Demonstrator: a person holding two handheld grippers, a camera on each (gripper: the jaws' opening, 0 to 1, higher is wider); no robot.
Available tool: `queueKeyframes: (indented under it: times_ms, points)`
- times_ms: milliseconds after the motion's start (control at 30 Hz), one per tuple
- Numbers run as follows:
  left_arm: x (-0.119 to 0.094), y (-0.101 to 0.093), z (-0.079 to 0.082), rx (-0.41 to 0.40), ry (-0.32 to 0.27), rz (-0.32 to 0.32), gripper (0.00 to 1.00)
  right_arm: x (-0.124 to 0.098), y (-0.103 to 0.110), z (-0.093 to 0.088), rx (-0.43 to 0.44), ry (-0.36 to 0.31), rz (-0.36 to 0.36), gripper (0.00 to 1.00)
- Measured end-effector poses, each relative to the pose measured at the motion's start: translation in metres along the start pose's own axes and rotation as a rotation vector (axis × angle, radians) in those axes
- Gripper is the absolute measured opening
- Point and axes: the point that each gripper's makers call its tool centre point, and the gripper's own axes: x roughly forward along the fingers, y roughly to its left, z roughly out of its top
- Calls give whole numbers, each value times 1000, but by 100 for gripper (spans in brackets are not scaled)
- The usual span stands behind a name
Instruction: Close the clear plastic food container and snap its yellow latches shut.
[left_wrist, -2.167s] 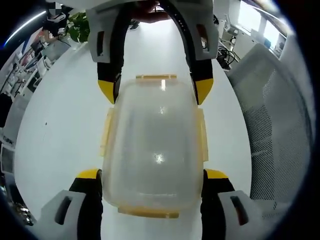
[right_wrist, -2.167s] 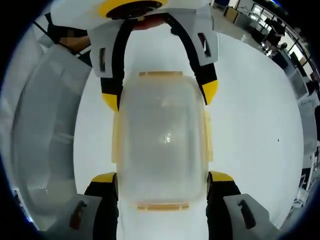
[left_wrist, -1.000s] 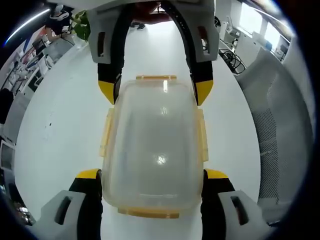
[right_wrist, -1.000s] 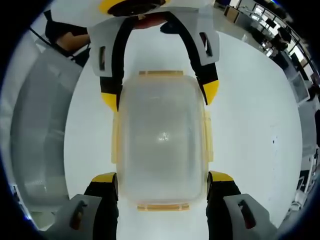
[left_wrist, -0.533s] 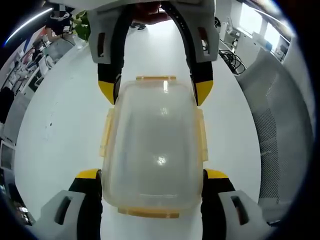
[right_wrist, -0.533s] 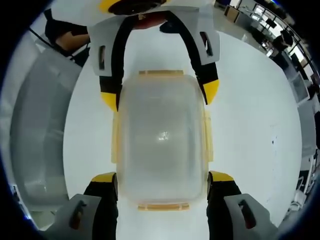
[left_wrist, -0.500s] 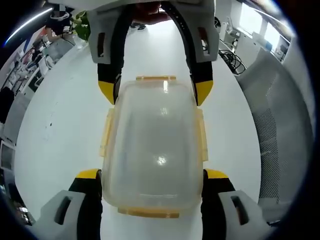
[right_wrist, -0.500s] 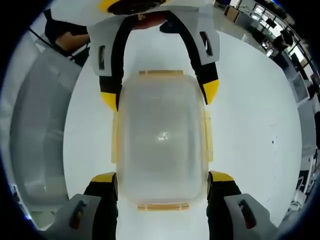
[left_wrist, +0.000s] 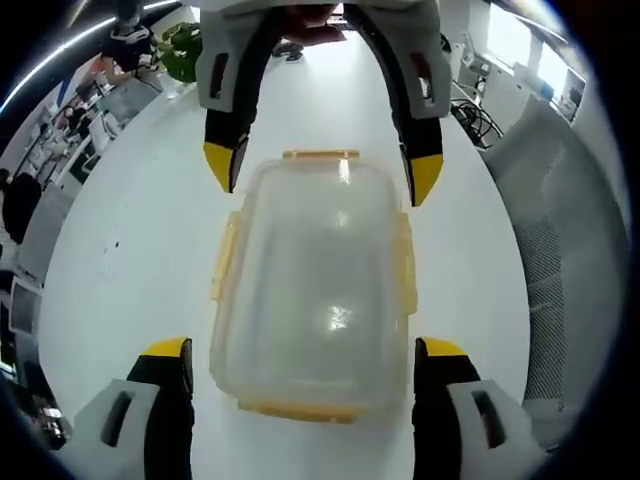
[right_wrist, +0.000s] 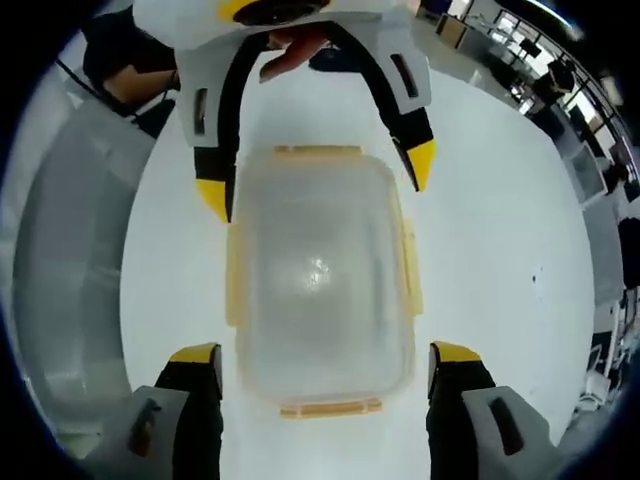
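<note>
Half a second ago both of my claws had their yellow tips pressed against the container's sides; now each has spread wider and let go. From my left claw (left_wrist: 303, 352) view, the clear plastic food container (left_wrist: 315, 290) sits lid-on upon the white counter (left_wrist: 130, 260), between my tips, with a bare strip of counter showing on either side, so I touch nothing. My right claw (left_wrist: 322, 170) reaches in from the far end, its yellow tips standing just off the container's far corners, also apart.

From my right claw (right_wrist: 327, 362) view it reads the same: the container (right_wrist: 320, 280) lies lengthwise between my open jaws, free of both tips, and my left claw (right_wrist: 315, 170) faces me from the opposite end, spread wider than the box.

Yellow latches (left_wrist: 404, 270) run along all four edges of the lid; whether each is fully snapped down I cannot tell. A mesh chair (left_wrist: 570, 250) stands beside the counter, and a green plant (left_wrist: 185, 50) sits at its far edge.
</note>
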Motion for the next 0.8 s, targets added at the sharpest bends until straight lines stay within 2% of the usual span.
queueKeyframes:
  times_ms: [167, 333, 467, 700, 800]
  points:
    - [-3, -6, 2, -20, -28, 9, 91, -2, 1, -4, 14, -12, -29, 86]
    - [-6, -8, 0, -33, -29, 24, 92, -7, 4, -3, 81, -68, -56, 86]
    - [-10, -8, 0, -94, -61, 38, 92, -11, 6, -2, 123, -110, -82, 86]
    - [-16, -10, -5, -181, -90, 65, 92, -15, 12, -3, 189, -154, -103, 86]
    - [-20, -10, -4, -226, -120, 84, 92, -16, 14, -4, 211, -169, -116, 85]
